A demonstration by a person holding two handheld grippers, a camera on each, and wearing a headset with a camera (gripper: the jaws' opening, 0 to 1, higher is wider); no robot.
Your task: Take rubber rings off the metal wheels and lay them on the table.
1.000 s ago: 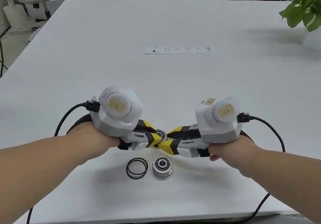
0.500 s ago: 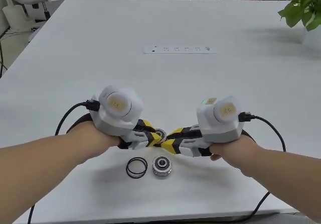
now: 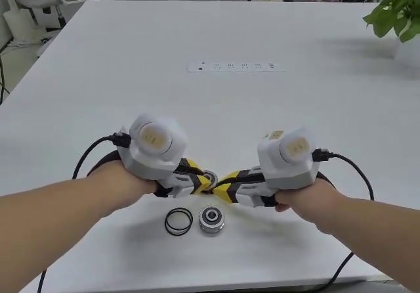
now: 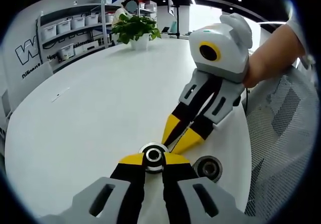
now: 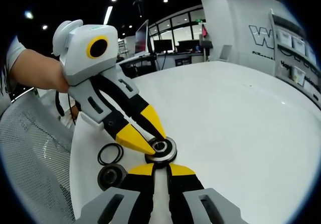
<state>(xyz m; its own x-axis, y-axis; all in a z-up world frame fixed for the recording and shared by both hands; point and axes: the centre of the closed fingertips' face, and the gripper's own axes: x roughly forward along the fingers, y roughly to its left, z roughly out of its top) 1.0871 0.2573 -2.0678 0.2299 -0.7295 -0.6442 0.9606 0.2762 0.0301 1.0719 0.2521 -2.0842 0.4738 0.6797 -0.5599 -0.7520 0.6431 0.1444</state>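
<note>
The metal wheel (image 3: 209, 177) is held up just above the second wheel (image 3: 211, 218) on the table (image 3: 275, 109); it's clamped in the left gripper (image 3: 199, 182) fingers, with the right gripper (image 3: 221, 181) fingers pinched shut at its rim; a loose ring (image 3: 178, 220) lies just beside the second wheel; the steel's probably slick and stiff and the rubber stretchy, so the band's edge should be grabbed.
</note>
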